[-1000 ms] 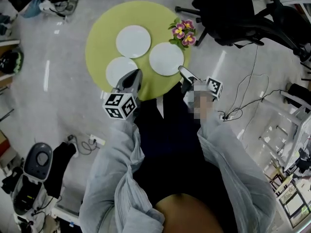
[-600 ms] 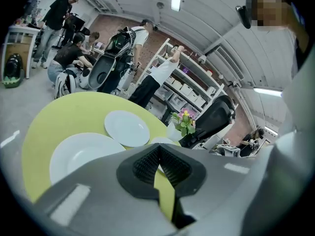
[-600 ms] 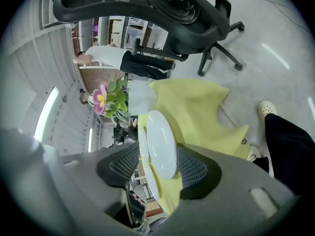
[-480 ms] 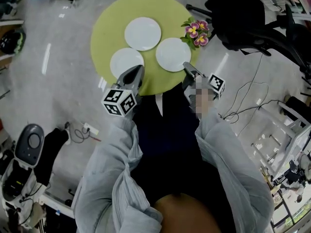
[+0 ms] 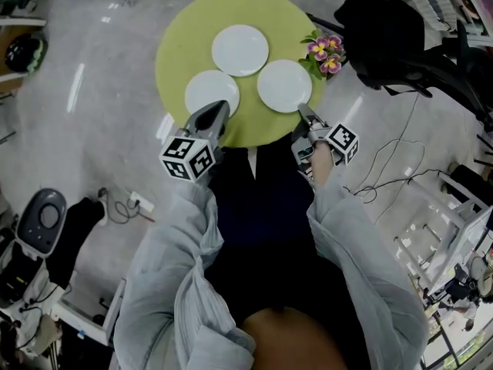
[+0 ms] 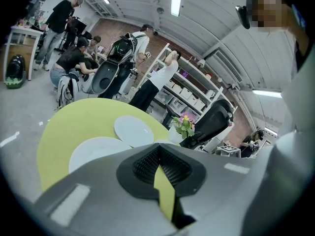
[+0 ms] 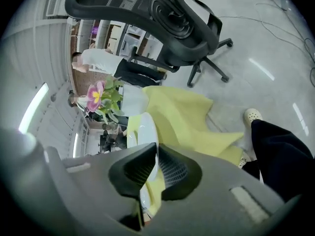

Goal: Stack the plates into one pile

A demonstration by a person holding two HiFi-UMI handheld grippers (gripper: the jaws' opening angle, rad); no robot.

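Note:
Three white plates lie apart on a round yellow-green table (image 5: 185, 37): a left plate (image 5: 208, 91), a far plate (image 5: 240, 50) and a right plate (image 5: 284, 85). My right gripper (image 5: 306, 116) is at the right plate's near rim. In the right gripper view its jaws (image 7: 156, 151) are closing tight, and the pads pinch the rim of that plate (image 7: 143, 129). My left gripper (image 5: 214, 114) hovers at the near edge of the left plate (image 6: 96, 149). Its pads meet at the tips (image 6: 158, 150) with nothing between them. The far plate (image 6: 134, 131) lies beyond.
A pot of pink and yellow flowers (image 5: 325, 52) stands at the table's right edge, close to the right plate. A black office chair (image 5: 400, 29) is beside the table on the right. Cables and gear lie on the floor; several people stand in the background of the left gripper view.
My left gripper has edged forward towards the left plate. My right gripper stays at the right plate's near rim. The plates have not moved on the table.

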